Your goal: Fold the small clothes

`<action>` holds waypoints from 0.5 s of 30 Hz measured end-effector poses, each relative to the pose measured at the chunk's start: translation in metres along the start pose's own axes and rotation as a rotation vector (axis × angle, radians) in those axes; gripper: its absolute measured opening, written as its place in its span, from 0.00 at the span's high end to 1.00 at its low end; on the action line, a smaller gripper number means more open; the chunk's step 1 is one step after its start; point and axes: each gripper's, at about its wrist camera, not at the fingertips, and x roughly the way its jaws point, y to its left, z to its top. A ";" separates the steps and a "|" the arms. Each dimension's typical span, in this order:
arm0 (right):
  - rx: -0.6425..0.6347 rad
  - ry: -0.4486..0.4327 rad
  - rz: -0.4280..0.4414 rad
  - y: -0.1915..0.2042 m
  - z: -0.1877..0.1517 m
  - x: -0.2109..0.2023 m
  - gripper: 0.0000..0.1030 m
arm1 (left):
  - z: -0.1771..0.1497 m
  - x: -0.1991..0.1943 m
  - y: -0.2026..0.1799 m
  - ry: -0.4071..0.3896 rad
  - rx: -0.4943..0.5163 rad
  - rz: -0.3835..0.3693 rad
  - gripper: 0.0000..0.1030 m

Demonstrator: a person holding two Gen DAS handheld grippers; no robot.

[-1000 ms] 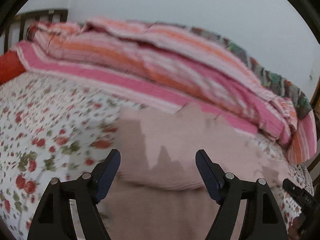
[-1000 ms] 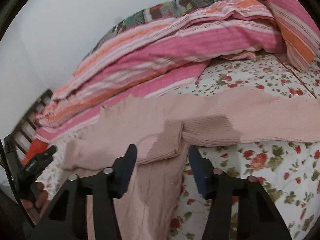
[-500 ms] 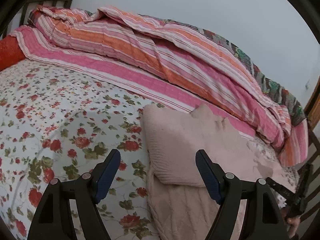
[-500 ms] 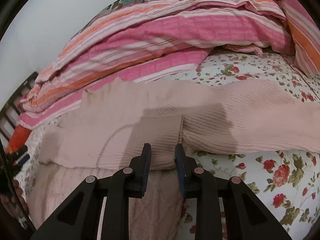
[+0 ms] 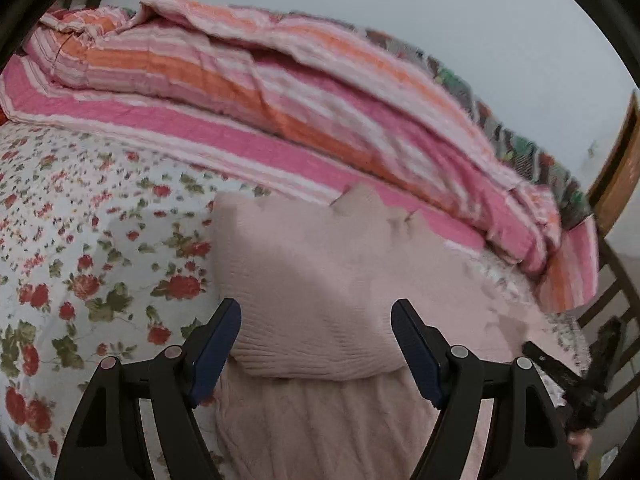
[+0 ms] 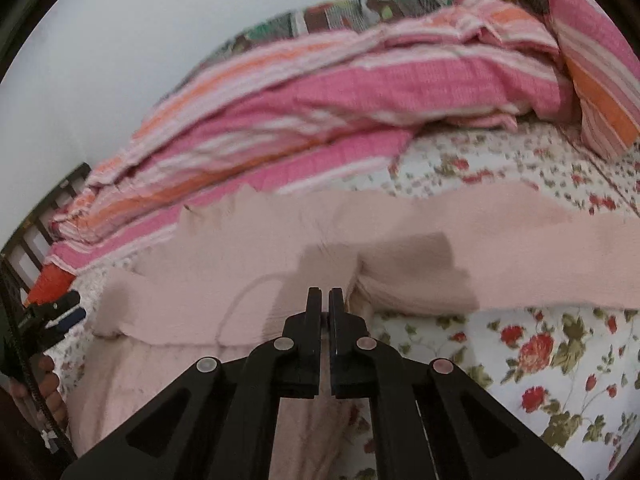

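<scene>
Pale pink knit sweater on the floral bed
Sleeve folded across its body (ribbed cuff showing); right gripper fingers pinch it, left gripper fingers wide.

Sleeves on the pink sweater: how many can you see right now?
2. One sleeve is folded across the body, its cuff by the shut right gripper. The other sleeve stretches out to the right over the floral sheet.

Flowered bed lies bare left of the sweater; a heaped striped quilt blocks the far side.
</scene>
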 end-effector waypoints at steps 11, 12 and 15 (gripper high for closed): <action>-0.082 0.074 -0.027 0.017 -0.001 0.019 0.58 | -0.001 -0.003 0.029 0.000 -0.134 -0.047 0.26; -0.089 0.087 -0.042 0.017 -0.002 0.023 0.63 | -0.001 -0.003 0.030 -0.001 -0.136 -0.046 0.26; -0.091 0.080 -0.039 0.016 -0.004 0.025 0.88 | 0.000 -0.006 0.034 -0.010 -0.142 -0.051 0.26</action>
